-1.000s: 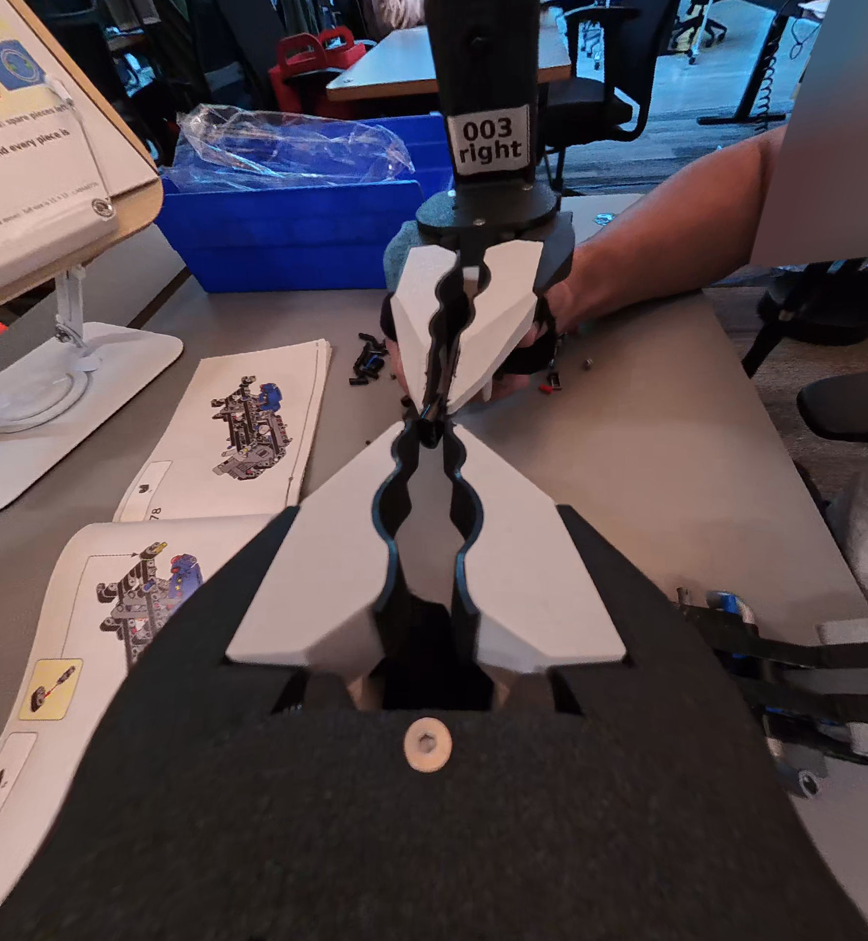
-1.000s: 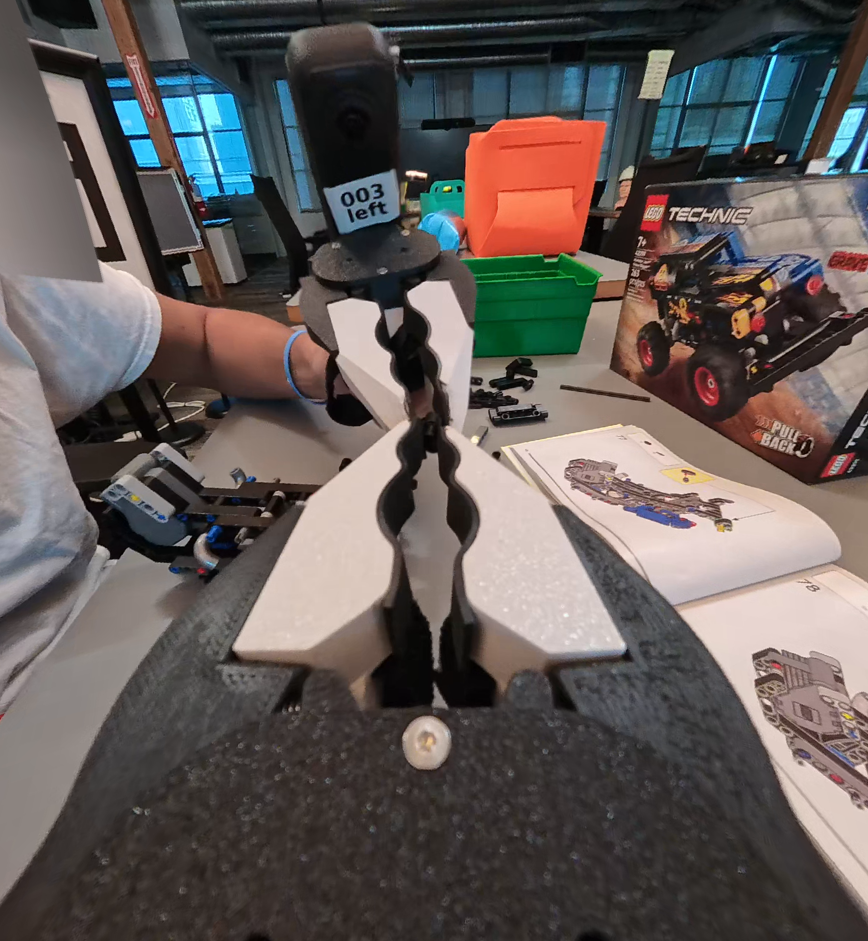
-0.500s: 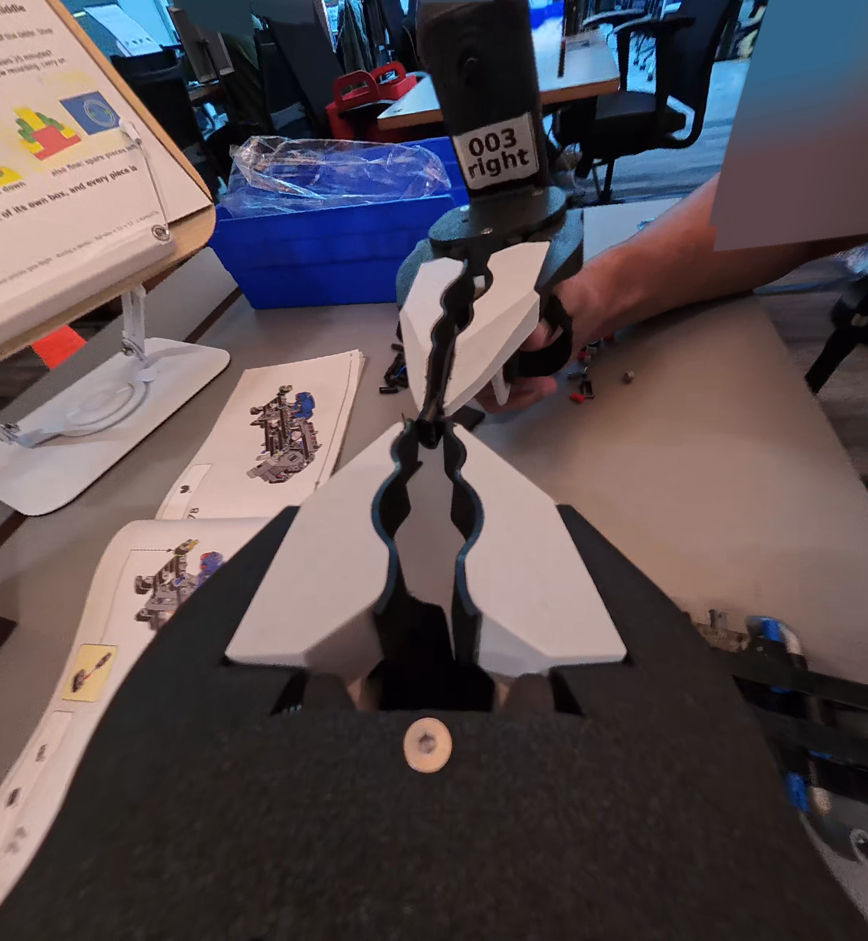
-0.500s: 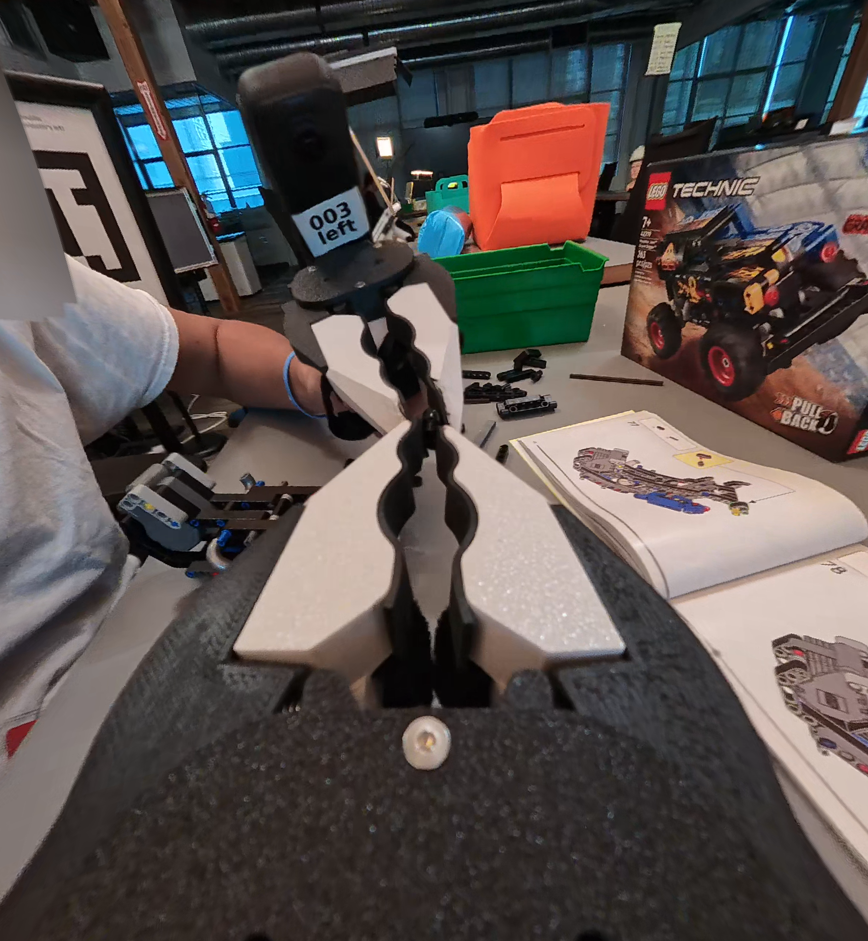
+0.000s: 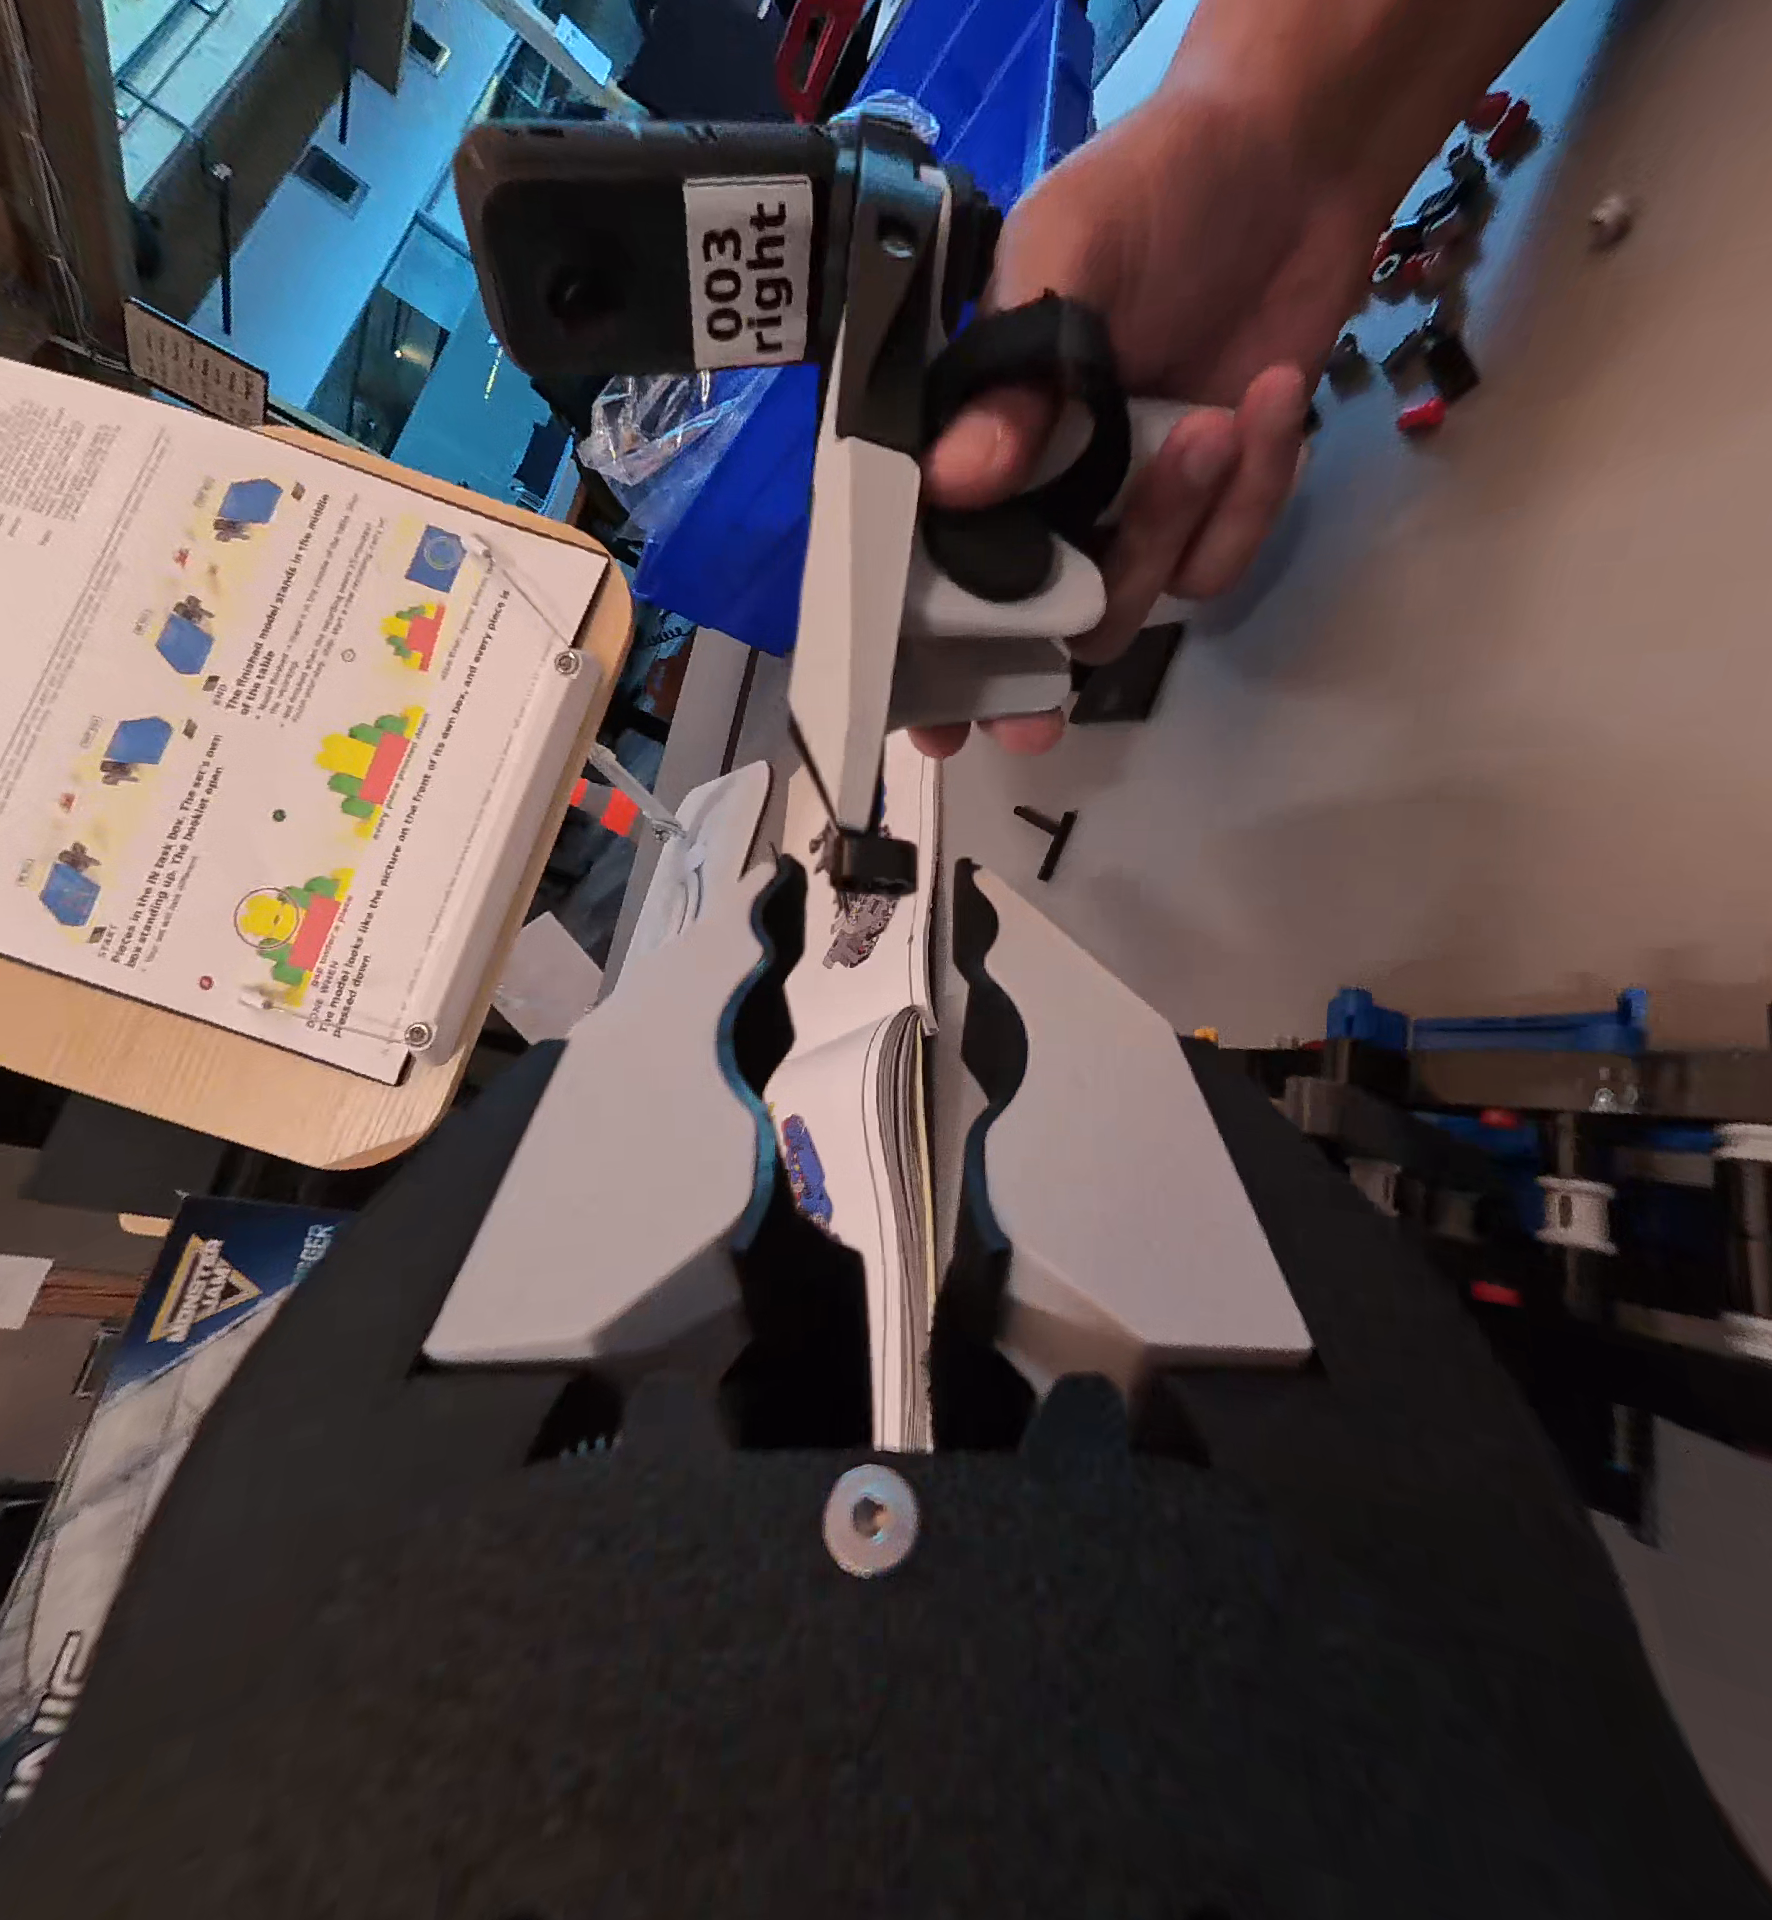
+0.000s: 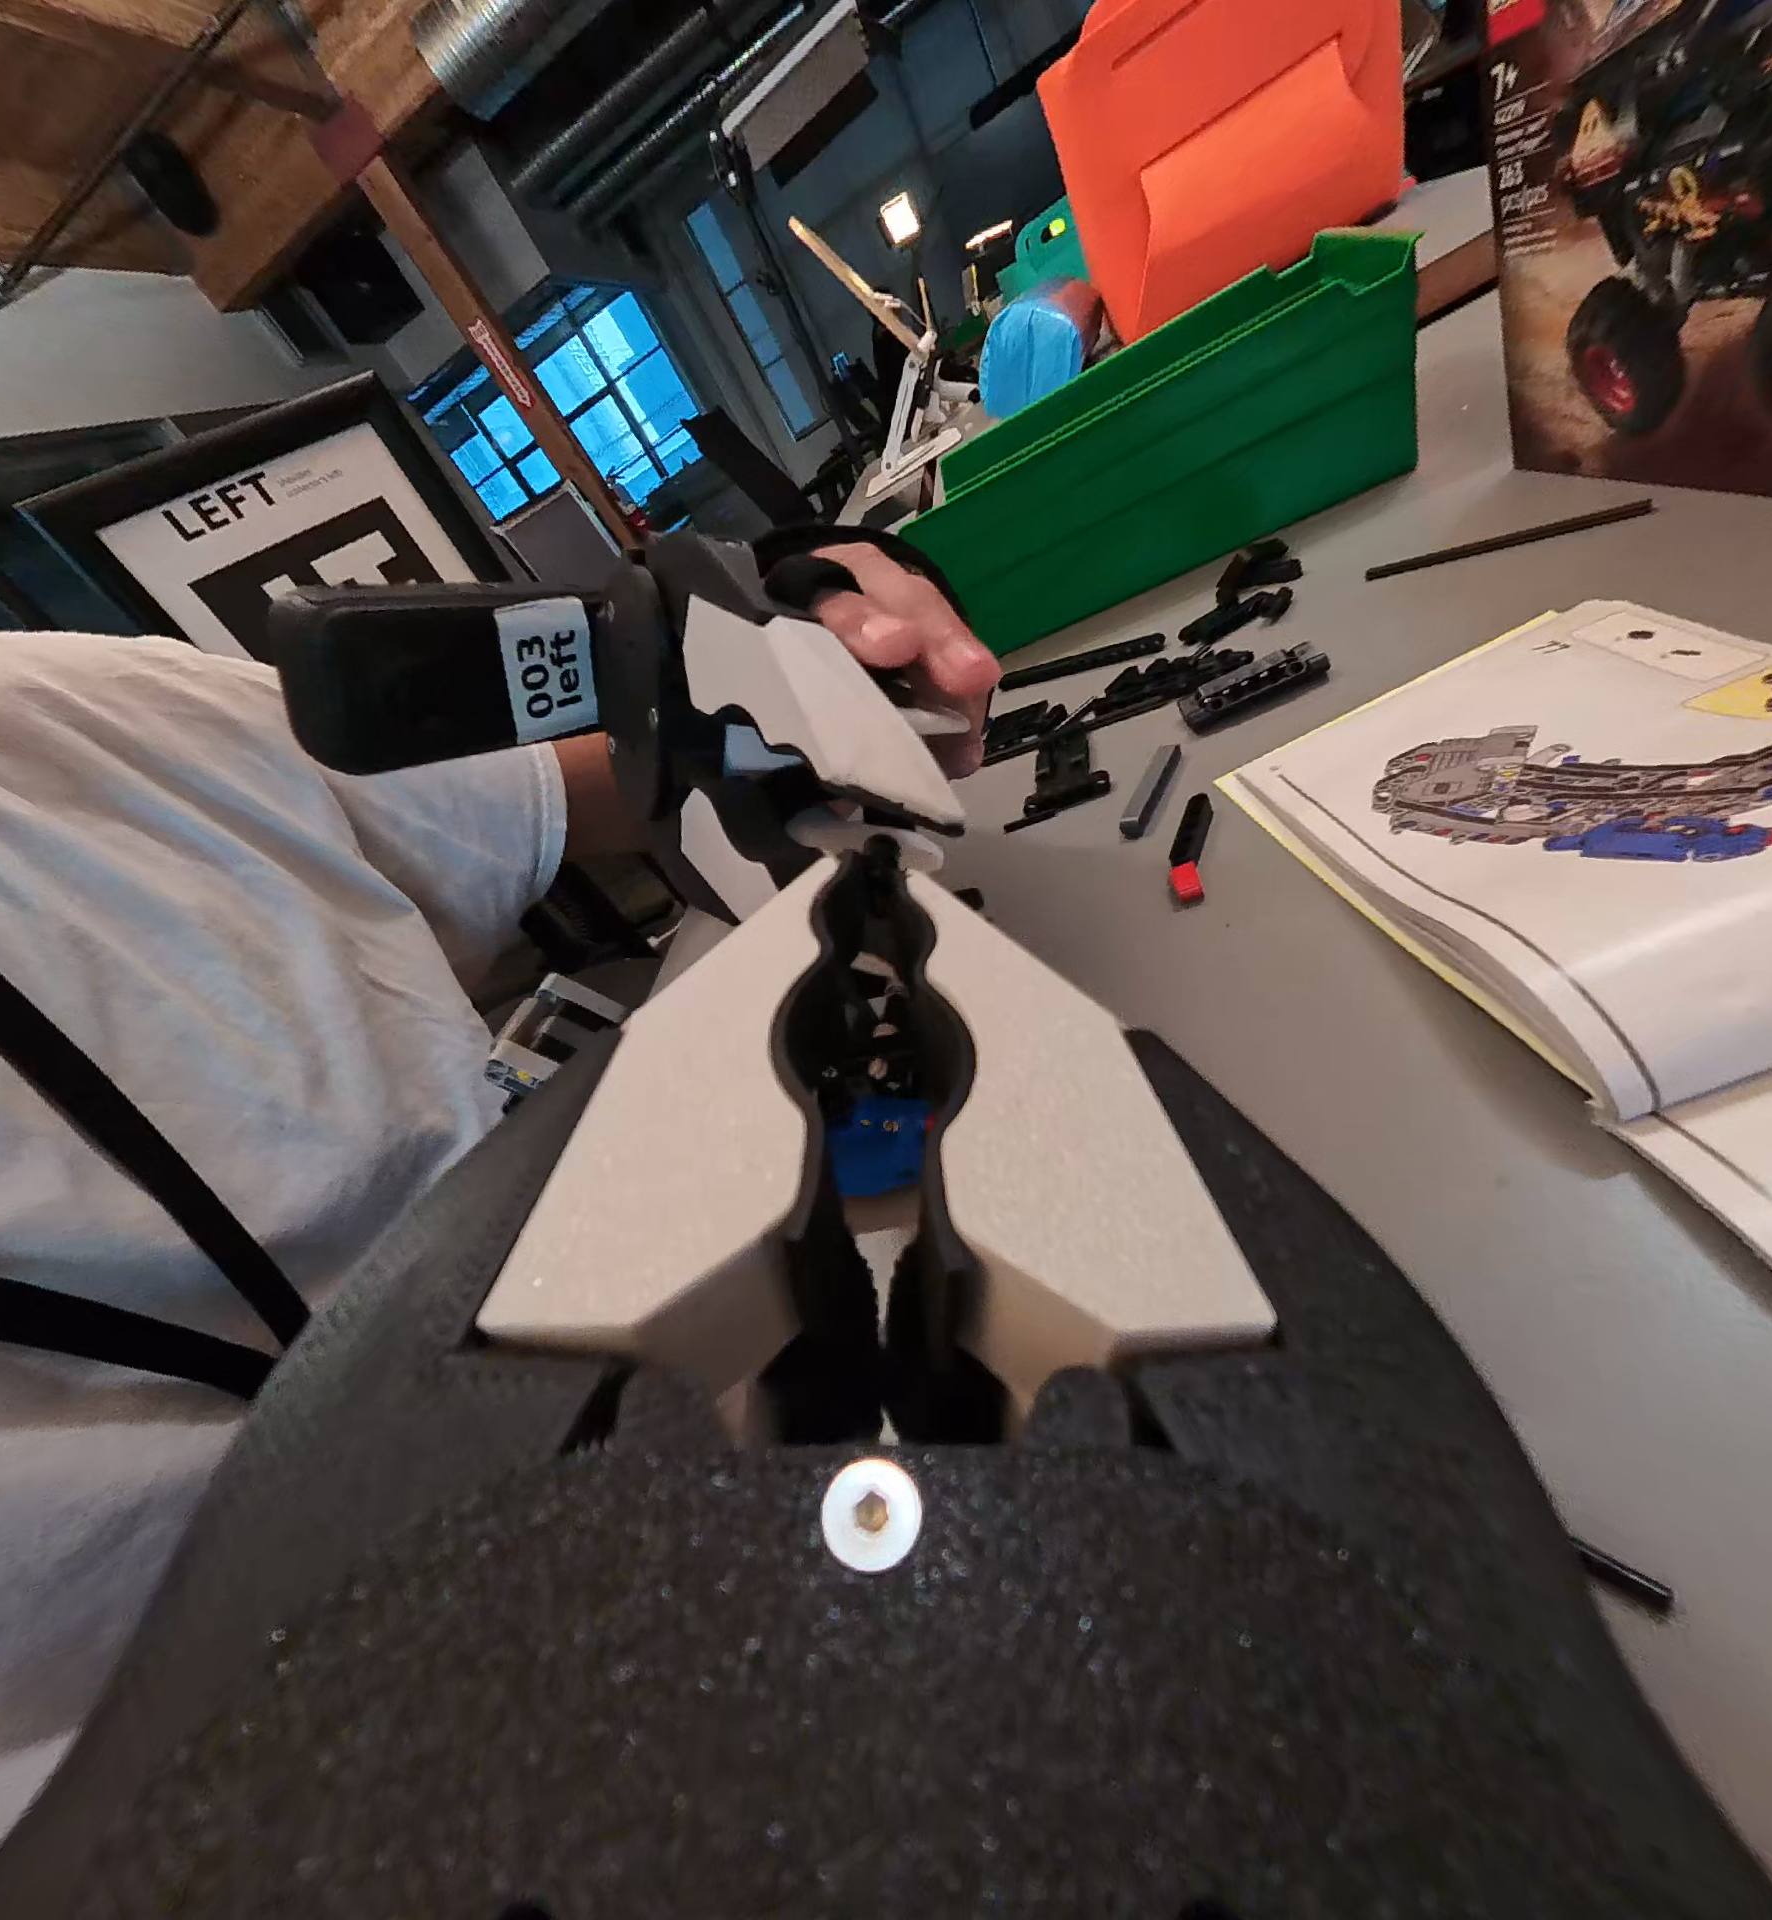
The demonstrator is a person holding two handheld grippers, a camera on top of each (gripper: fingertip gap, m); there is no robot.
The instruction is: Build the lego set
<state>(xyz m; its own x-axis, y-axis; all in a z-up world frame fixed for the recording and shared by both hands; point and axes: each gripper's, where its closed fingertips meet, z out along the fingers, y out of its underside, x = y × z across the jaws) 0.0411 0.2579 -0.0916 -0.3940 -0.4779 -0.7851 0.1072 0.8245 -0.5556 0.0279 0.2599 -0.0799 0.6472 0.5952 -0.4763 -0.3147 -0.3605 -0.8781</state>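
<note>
My right gripper [image 6: 877, 871] is shut on a small black Lego piece [image 6: 878, 850] at its tips. In the left wrist view that piece [image 5: 869, 862] hangs from the right gripper's tips [image 5: 854, 828], in the gap of my left gripper [image 5: 877, 881]. The left gripper is open and rolled onto its side, its jaws on either side of the piece and apart from it. It also shows in the right wrist view [image 6: 913, 836]. The partly built black and blue model [image 5: 1484, 1132] lies on the table near the person. A blue part of it [image 6: 877, 1143] shows between my right fingers.
The open instruction booklet [image 6: 1588, 831] lies on the grey table, with loose black parts [image 6: 1173, 675], a grey beam [image 6: 1150, 777] and a black-and-red pin [image 6: 1188, 847] beside it. A green bin [image 6: 1173, 468], the set's box [image 6: 1692, 260], a blue bin [image 5: 757, 520] and a sheet on a stand [image 5: 238, 727] ring the workspace. Both grippers' tips are close together, under 4 cm apart. The left tips stand about 15 centimeters off the black-and-red pin [image 6: 1188, 847].
Both grippers were shut tip to tip on the small piece. The left gripper has opened and let go, and both views have rolled sideways. The right gripper keeps the piece.
</note>
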